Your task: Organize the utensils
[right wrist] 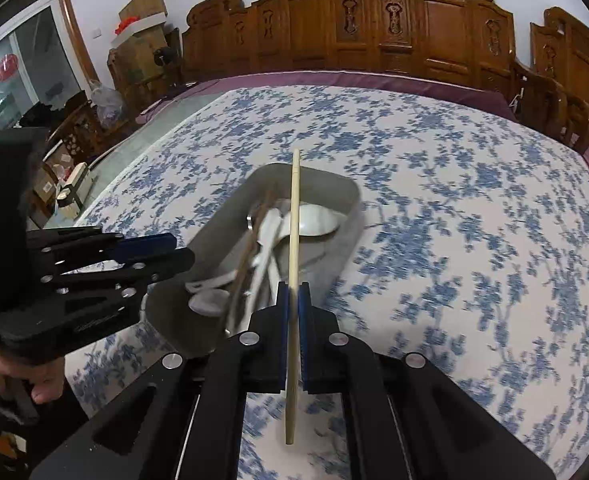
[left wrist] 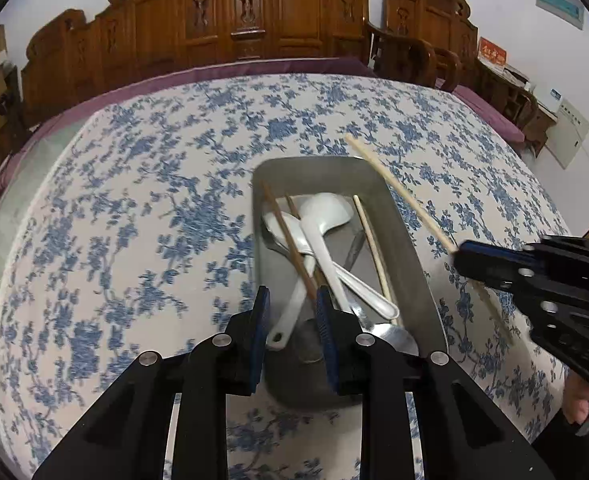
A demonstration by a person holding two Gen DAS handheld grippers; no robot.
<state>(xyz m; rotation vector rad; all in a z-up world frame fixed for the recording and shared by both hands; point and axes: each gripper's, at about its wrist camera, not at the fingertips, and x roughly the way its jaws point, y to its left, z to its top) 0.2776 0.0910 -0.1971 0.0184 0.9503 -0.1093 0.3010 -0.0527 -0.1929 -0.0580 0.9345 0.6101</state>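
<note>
Right gripper [right wrist: 293, 292] jaws clenched on pale chopstick [right wrist: 294, 216], pointing away over tray [right wrist: 214, 220]; left gripper [left wrist: 292, 300] jaws released.

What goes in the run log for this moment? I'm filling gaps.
left gripper: open over tray | right gripper: shut on pale chopstick

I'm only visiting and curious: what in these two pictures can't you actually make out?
- Left wrist view: the metal spoon handle, buried under the white spoons in the tray.
- Right wrist view: the tray's near corner, hidden behind the right hand-held gripper clamping a pale chopstick; the tray's contents are motion-blurred.
- Both views: the person, cut off except the fingers.
</note>
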